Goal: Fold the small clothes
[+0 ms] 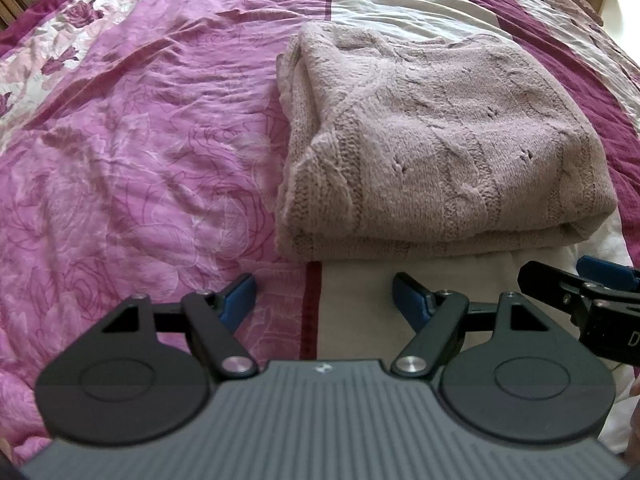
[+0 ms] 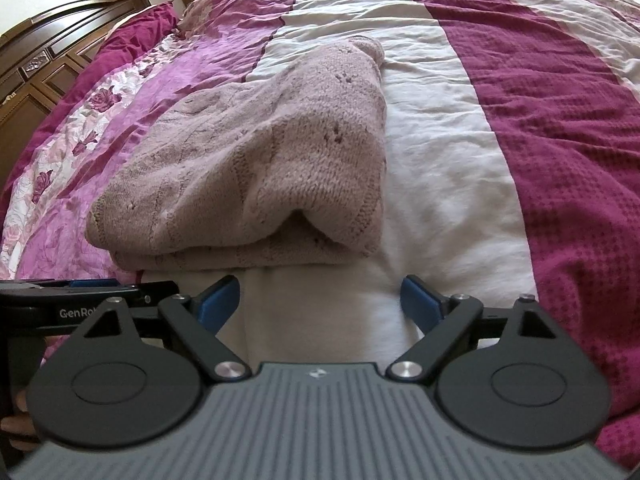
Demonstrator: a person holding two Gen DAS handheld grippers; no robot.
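sweater: pale pink cable-knit sweater [image 1: 432, 140] lies folded into a thick rectangular bundle on the bed; layers stacked, folded edge faces the cameras; in the right wrist view one top corner [image 2: 320, 184] bulges up, leaving a gap over the layer below
position: sits across the seam between the pink floral panel and the cream stripe of the bedspread [image 1: 140, 140]; mostly on the cream stripe
left gripper: left gripper [image 1: 324, 300] just short of the sweater's near edge, not touching it; jaws spread wide, blue pads [image 1: 240, 296] apart, nothing between them but bedspread
right gripper: right gripper [image 2: 320, 304] also just short of the near edge, off the cloth; jaws wide apart, holding nothing; its tip shows at the right of the left wrist view, beside the left gripper
surroundings: magenta waffle stripe [image 2: 560, 140] right of the cream one; dark wooden headboard [image 2: 48, 52] at far left
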